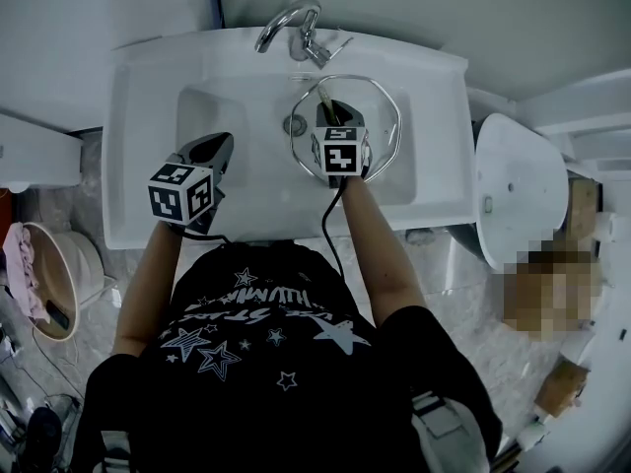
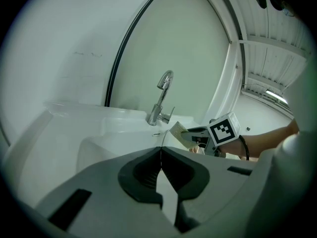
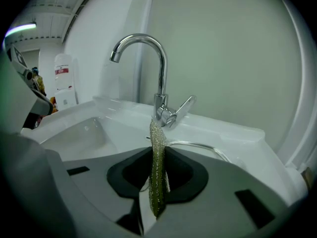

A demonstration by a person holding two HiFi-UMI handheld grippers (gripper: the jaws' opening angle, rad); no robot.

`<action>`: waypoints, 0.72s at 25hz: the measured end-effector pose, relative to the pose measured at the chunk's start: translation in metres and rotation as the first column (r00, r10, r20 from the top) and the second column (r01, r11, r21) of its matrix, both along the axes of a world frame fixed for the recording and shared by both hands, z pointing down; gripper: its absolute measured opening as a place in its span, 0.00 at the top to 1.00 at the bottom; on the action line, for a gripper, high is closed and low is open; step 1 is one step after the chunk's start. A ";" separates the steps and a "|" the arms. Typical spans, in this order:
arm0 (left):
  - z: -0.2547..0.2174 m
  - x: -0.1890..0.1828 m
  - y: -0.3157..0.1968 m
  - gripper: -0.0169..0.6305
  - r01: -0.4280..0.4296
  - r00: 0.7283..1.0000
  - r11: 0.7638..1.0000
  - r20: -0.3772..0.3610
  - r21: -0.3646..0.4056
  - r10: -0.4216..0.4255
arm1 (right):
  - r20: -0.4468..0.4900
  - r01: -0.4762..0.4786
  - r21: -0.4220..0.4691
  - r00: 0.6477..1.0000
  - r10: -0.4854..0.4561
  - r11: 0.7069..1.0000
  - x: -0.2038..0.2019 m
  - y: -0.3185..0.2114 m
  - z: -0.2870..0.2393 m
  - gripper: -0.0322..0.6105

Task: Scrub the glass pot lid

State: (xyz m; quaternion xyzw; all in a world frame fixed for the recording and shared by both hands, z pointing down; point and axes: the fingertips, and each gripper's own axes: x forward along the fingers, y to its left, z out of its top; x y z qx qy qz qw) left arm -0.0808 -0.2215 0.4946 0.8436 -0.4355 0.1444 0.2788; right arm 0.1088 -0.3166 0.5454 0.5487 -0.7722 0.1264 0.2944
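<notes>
- left gripper [image 1: 219, 146]: it hangs below and to the left of the faucet [image 1: 293, 23], over the left part of the sink [image 1: 138, 116]. its jaws are pressed together on nothing, so it does no work here.
- to scrub well, i'd judge this gripper should cross toward the faucet and steady the rim — wet glass on porcelain will likely skate under a push.
- right gripper [image 1: 330, 106]: it sits straight below the faucet, pinching a scouring pad [image 3: 157, 182] edge-on. the pad's free end sticks out toward the faucet base.
- with the pad held edge-on, i'd tilt the wrist so its broad face meets the glass. then i'd use short overlapping strokes with even pressure, rather than digging in with the corner.
- glass pot lid [image 1: 383, 116]: it lies in the basin just below the faucet. in the head view its rim rings the right gripper, so the gripper is over the lid's middle with the pad at the faucet side.
- no view lets me tell whether the pad touches the glass.
</notes>
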 end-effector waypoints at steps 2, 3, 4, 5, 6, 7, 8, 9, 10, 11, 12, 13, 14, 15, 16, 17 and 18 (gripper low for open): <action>0.000 0.000 0.001 0.96 0.000 1.000 1.000 -0.003 0.001 0.000 | -0.049 0.034 0.037 0.998 -0.032 0.999 0.001 0.001 -0.010 0.84; 0.000 -0.001 0.001 0.96 0.000 1.000 1.000 -0.005 0.001 0.000 | -0.092 0.066 0.054 0.994 -0.061 0.996 0.001 0.000 -0.013 0.84; 0.000 -0.001 0.002 0.96 0.000 1.000 1.000 -0.006 0.000 0.000 | -0.143 0.105 0.068 0.985 -0.095 0.992 -0.001 0.000 -0.015 0.84; 0.000 -0.001 0.003 0.96 0.000 1.000 1.000 -0.008 -0.001 0.000 | -0.201 0.149 0.075 0.971 -0.131 0.986 -0.003 -0.001 -0.014 0.84; 0.000 -0.001 0.004 0.96 0.000 1.000 1.000 -0.009 -0.003 0.000 | -0.263 0.193 0.076 0.950 -0.167 0.978 -0.005 -0.001 -0.011 0.84; 0.001 -0.001 0.005 0.96 -0.001 1.000 1.000 -0.009 -0.005 0.001 | -0.324 0.235 0.072 0.925 -0.200 0.969 -0.007 -0.001 -0.007 0.84; 0.001 0.000 0.006 0.96 -0.001 1.000 1.000 -0.009 -0.007 0.001 | -0.376 0.274 0.063 0.897 -0.232 0.960 -0.009 -0.001 -0.002 0.84; 0.002 0.000 0.006 0.96 -0.001 1.000 1.000 -0.007 -0.009 0.001 | -0.415 0.311 0.050 0.871 -0.263 0.949 -0.011 0.000 0.004 0.84; 0.003 -0.001 0.007 0.96 -0.001 1.000 1.000 -0.006 -0.012 0.001 | -0.441 0.343 0.034 0.848 -0.294 0.939 -0.014 0.001 0.010 0.84; 0.004 -0.001 0.007 0.96 0.000 1.000 1.000 -0.005 -0.014 0.000 | -0.456 0.369 0.016 0.830 -0.322 0.929 -0.017 0.004 0.016 0.84; 0.005 -0.002 0.008 0.96 0.001 1.000 1.000 -0.004 -0.016 -0.001 | -0.463 0.389 -0.002 0.816 -0.345 0.921 -0.019 0.007 0.022 0.84; 0.006 -0.003 0.008 0.96 0.003 1.000 1.000 -0.003 -0.018 -0.003 | -0.463 0.401 -0.017 0.809 -0.363 0.916 -0.022 0.010 0.027 0.84; 0.006 -0.004 0.008 0.96 0.006 1.000 1.000 -0.003 -0.019 -0.006 | -0.457 0.408 -0.026 0.807 -0.374 0.912 -0.023 0.013 0.031 0.84; 0.006 -0.004 0.008 0.96 0.007 1.000 1.000 -0.003 -0.020 -0.007 | -0.449 0.414 -0.032 0.807 -0.383 0.910 -0.025 0.017 0.034 0.84; 0.007 -0.005 0.009 0.96 0.009 1.000 1.000 -0.004 -0.022 -0.009 | -0.440 0.420 -0.036 0.808 -0.392 0.907 -0.026 0.020 0.036 0.84; 0.007 -0.005 0.009 0.96 0.009 1.000 1.000 -0.004 -0.024 -0.009 | -0.432 0.428 -0.041 0.807 -0.402 0.903 -0.028 0.023 0.038 0.84; 0.008 -0.005 0.011 0.96 0.009 1.000 1.000 -0.004 -0.027 -0.009 | -0.423 0.437 -0.049 0.806 -0.415 0.898 -0.030 0.026 0.039 0.84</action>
